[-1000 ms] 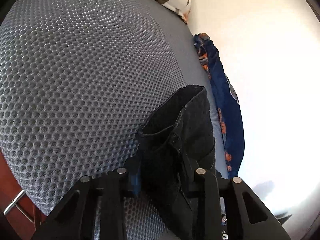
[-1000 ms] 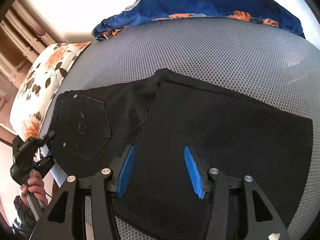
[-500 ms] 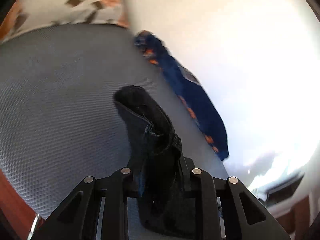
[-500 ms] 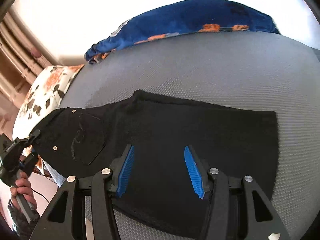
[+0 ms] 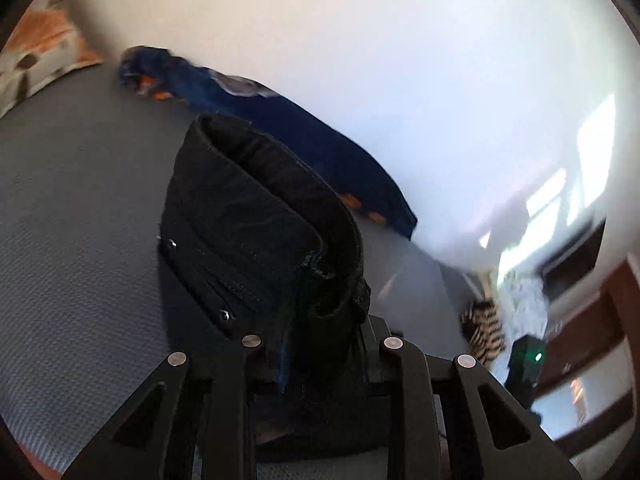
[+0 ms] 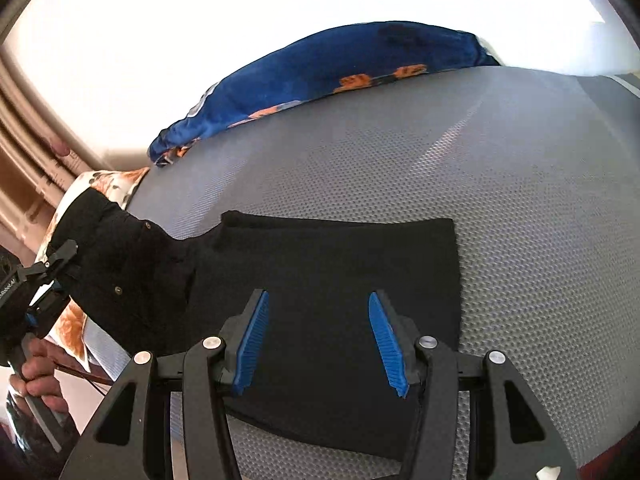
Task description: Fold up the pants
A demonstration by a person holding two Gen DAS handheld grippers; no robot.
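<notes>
A big grey mesh bed (image 6: 500,208) is filling most of both views. A white wall (image 5: 400,60) is standing behind it.

The black pants (image 6: 340,280) are lying on the bed, folded over so the legs are making a flat dark shape with a straight edge on the right. The waist end, with its small metal studs, is lifting up off the bed on the left side of the right wrist view. In the left wrist view the waistband (image 5: 272,208) is curling up in a thick roll, standing up right in front of the camera.

A long blue cloth with orange flowers (image 6: 340,68) is lying along the far edge of the bed, next to the wall. A white pillow with orange flowers (image 5: 40,52) is sitting at the head of the bed, near the blue cloth.

The left tongs (image 5: 316,344) are pinching the waist end of the pants, with the black cloth squeezed tight between the two sides. A hand (image 6: 40,376) is holding the handle of these tongs at the left edge of the right wrist view.

The right tongs (image 6: 324,344) are hanging just over the flat legs of the pants. Their blue pads (image 6: 252,340) are standing wide apart, with nothing between them.
</notes>
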